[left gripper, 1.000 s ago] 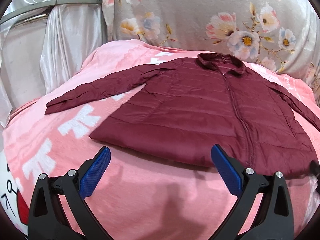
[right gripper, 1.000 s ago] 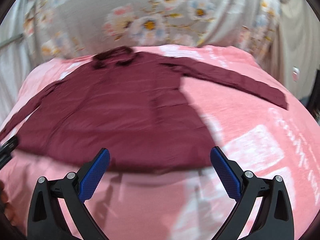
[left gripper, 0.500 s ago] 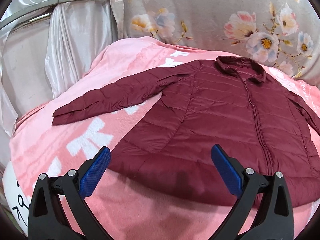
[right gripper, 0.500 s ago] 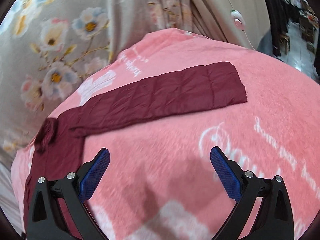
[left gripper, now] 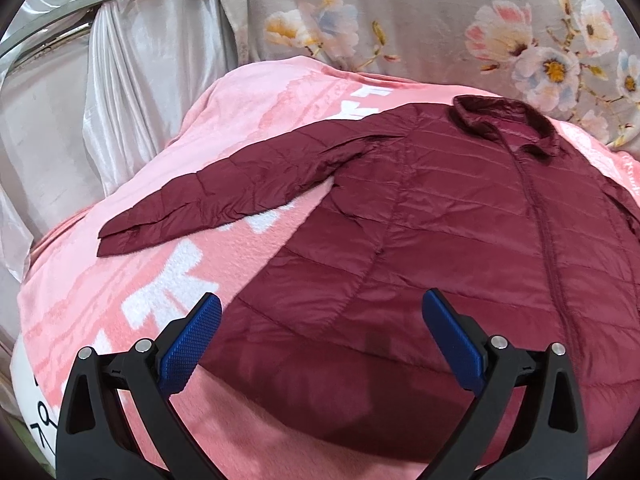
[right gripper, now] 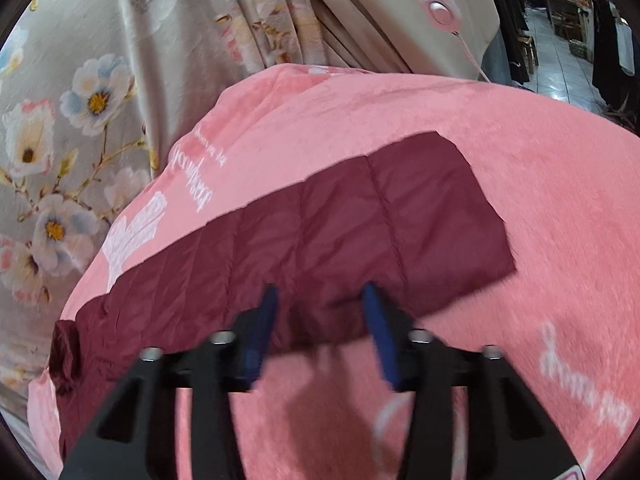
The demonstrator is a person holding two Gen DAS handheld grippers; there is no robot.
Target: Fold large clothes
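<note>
Right claw (right gripper: 318, 300): closing astride the near edge of the jacket sleeve (right gripper: 360, 224); grip not yet confirmed. Best taken as one flat pinch, so the sleeve folds over cleanly.
Left claw (left gripper: 320, 324): wide, empty, over the hem.
Maroon jacket (left gripper: 440, 216): spread flat, bed centre.
Pink blanket (left gripper: 248, 128): covers the bed.
Floral curtain (left gripper: 400, 12): behind.

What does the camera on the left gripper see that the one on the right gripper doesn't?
Only the left view shows the jacket's collar, zipped front and one spread sleeve, with the left gripper wide open over the hem. Only the right view shows the other sleeve's cuff, the right gripper closing on that sleeve's edge, and a shop aisle behind. Both show the maroon jacket, pink blanket and floral curtain.
</note>
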